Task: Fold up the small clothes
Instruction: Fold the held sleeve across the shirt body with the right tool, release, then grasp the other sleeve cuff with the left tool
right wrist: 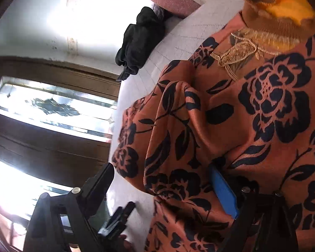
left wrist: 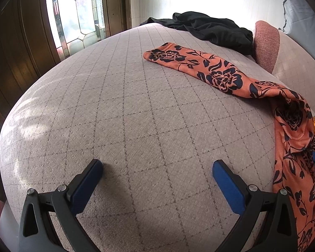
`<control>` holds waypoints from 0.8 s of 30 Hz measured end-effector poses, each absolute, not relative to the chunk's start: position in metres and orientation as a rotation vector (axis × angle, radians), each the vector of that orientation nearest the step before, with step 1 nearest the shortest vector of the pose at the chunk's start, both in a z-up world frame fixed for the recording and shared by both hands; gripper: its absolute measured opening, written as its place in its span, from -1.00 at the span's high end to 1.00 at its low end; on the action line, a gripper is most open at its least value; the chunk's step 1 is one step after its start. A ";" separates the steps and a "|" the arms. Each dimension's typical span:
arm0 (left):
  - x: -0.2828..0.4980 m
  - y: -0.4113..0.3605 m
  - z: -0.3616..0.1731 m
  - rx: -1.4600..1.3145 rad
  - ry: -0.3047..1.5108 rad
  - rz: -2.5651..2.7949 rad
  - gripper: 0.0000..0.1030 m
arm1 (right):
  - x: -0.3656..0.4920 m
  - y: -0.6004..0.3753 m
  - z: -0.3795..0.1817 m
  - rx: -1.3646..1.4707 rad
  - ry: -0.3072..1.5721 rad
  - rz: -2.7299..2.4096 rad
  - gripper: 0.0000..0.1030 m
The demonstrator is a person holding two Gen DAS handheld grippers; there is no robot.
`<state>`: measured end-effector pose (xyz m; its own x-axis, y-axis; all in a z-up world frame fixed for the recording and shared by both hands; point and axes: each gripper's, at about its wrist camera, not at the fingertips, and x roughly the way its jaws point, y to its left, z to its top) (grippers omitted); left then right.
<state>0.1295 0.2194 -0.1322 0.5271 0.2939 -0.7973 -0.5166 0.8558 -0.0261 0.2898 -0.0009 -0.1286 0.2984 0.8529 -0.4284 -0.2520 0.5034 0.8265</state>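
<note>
An orange garment with dark floral print lies on the grey checked bed cover, one sleeve stretched to the upper middle, the body hanging at the right edge. My left gripper is open and empty, low over bare cover, left of the garment. In the right wrist view the same garment fills the frame, with a gold collar trim. My right gripper is open, with a fold of the garment between its fingers; its blue right pad lies against the cloth.
A black garment lies crumpled at the far end of the bed, also in the right wrist view. A pink cushion stands beside it. A yellow-brown knit item lies by the collar. A wooden door with glass is at the left.
</note>
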 end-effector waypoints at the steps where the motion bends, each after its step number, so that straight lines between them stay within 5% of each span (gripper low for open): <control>1: 0.129 0.220 -0.132 -0.280 0.890 0.492 -1.00 | 0.287 -0.001 -0.122 0.748 0.977 0.840 -0.81; 4: 0.130 0.221 -0.130 -0.295 0.886 0.489 -1.00 | 0.284 0.000 -0.105 0.816 0.910 0.891 -0.80; 7: 0.128 0.236 -0.113 -0.462 0.833 0.353 -1.00 | 0.292 0.024 -0.130 0.707 1.075 0.867 -0.71; 14: 0.196 0.302 -0.081 -0.845 0.702 0.101 -1.00 | 0.249 0.001 -0.104 0.592 0.891 0.845 -0.68; 24: 0.277 0.378 -0.131 -1.060 0.745 0.238 -0.96 | 0.221 -0.018 -0.138 0.516 0.786 0.846 -0.68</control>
<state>0.2774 0.3777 -0.1313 0.7363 -0.1660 -0.6560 -0.5156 0.4902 -0.7027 0.2215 -0.0175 -0.1384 0.4173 0.8151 -0.4017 -0.4606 0.5708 0.6797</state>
